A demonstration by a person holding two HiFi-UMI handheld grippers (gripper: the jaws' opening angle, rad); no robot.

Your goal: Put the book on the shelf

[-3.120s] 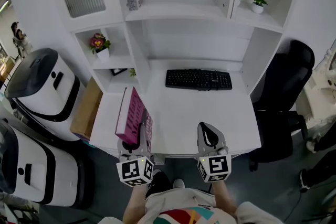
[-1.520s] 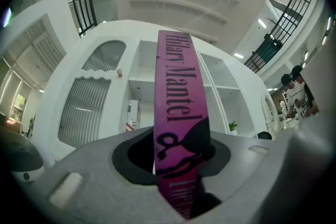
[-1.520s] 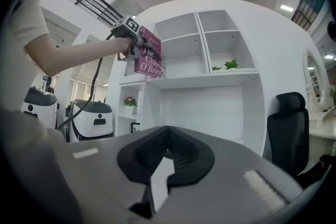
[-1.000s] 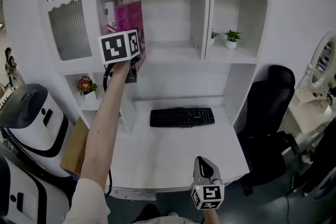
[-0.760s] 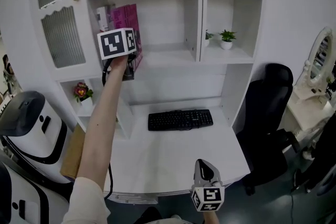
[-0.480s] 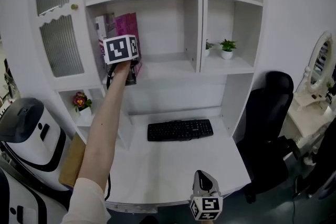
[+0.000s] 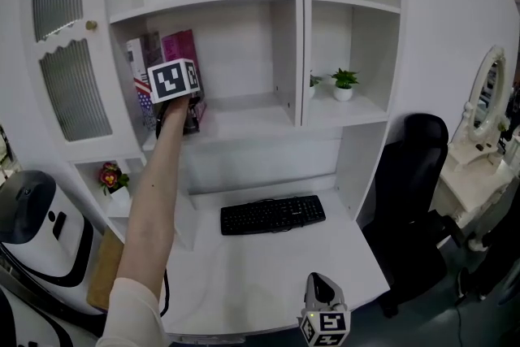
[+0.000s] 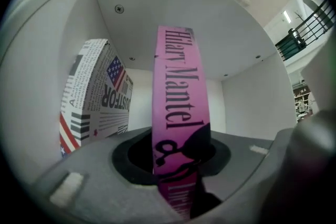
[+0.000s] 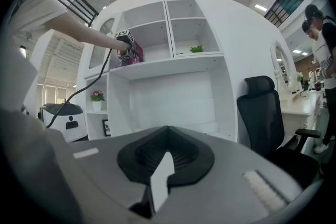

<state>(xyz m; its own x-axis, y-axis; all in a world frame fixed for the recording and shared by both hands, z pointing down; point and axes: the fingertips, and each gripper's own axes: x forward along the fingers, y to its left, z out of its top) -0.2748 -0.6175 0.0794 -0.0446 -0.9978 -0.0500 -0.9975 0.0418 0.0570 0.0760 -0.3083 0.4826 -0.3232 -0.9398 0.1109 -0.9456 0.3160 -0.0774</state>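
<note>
The pink book (image 7: pixel 180 51) stands upright inside the middle-left shelf compartment (image 7: pixel 244 119), close beside a newspaper-print box (image 7: pixel 136 65). My left gripper (image 7: pixel 188 103), arm stretched up, is shut on the book's lower spine. In the left gripper view the pink spine (image 8: pixel 178 92) rises from between the jaws of the left gripper (image 8: pixel 178 170), with the printed box (image 8: pixel 97 102) to its left. Whether the book's foot rests on the shelf board is hidden. My right gripper (image 7: pixel 325 313) hangs low before the desk, jaws together, holding nothing; from the right gripper (image 9: pixel 163 181) I see the book (image 9: pixel 134 53) far off.
A black keyboard (image 7: pixel 272 214) lies on the white desk (image 7: pixel 268 272). A small potted plant (image 7: pixel 344 83) sits in the right compartment, a flower pot (image 7: pixel 110 176) in a lower left one. A black office chair (image 7: pixel 414 166) stands at right, white machines (image 7: pixel 32 215) at left.
The left gripper has lifted the pink book from the desk's edge up into the shelf compartment, settling it beside the printed box. The right gripper stayed low.
</note>
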